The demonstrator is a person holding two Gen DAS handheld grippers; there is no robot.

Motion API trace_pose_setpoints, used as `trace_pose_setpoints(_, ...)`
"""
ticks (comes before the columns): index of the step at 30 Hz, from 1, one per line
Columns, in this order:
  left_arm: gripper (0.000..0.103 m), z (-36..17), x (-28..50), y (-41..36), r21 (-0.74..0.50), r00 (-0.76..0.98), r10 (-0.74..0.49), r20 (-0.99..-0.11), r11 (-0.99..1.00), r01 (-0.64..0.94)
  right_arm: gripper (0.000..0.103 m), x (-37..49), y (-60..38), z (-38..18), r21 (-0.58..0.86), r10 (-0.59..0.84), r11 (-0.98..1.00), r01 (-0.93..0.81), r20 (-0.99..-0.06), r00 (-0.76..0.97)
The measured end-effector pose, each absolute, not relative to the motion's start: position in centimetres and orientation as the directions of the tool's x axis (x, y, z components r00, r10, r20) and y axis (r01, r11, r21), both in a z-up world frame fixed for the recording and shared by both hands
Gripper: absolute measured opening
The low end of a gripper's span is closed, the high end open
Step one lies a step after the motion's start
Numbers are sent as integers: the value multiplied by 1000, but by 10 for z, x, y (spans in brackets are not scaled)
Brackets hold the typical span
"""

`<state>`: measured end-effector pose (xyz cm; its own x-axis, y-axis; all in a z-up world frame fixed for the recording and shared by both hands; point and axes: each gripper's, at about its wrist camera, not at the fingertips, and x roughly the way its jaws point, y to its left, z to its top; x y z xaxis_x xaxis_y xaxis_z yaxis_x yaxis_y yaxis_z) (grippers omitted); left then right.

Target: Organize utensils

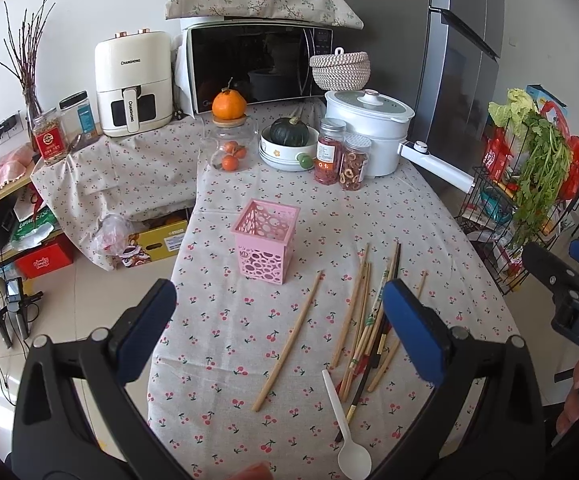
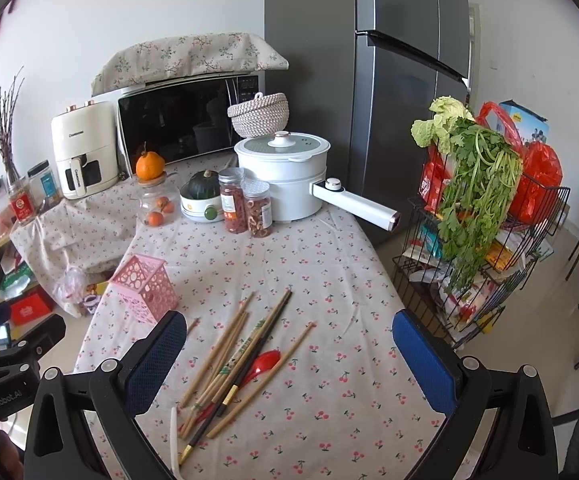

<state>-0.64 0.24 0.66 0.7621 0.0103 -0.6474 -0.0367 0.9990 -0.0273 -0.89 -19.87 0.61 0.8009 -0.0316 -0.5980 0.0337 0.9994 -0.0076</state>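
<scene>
Chopsticks (image 2: 225,364) heaped right of pink holder (image 1: 267,240) on table (image 1: 429,216); white spoon (image 1: 349,444), red spoon (image 2: 263,364) alongside; left tongs (image 1: 279,320), right tongs (image 2: 289,352) apart, empty

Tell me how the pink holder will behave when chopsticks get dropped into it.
The pink holder looks like thin, cut-out plastic, so probably light. It stands tall and empty on cloth, so leaning chopsticks might tip or slide it. Steadying it seems wise.
</scene>
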Motion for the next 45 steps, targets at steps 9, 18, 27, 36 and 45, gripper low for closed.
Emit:
trace_pose_setpoints(9,102,8,-5,4,-27,763,12,-646,999,-38,103,-9,-201,7,-5,-30,999,34,-599,800)
trace_pose_setpoints(18,102,8,-4,4,-29,764,12,-645,999,-41,103,-9,-201,6,-5,-29,999,33,-600,799)
trace_pose_setpoints(27,102,7,-5,3,-27,764,13,-646,999,-40,103,-9,-200,6,-6,-30,999,33,-602,798)
trace_pose_setpoints(36,102,7,-5,3,-27,764,14,-645,999,-41,103,-8,-200,6,-7,-31,999,34,-603,797)
trace_pose_setpoints(45,102,7,-5,6,-24,765,17,-644,999,-43,103,-8,-200,5,-11,-35,999,35,-605,796)
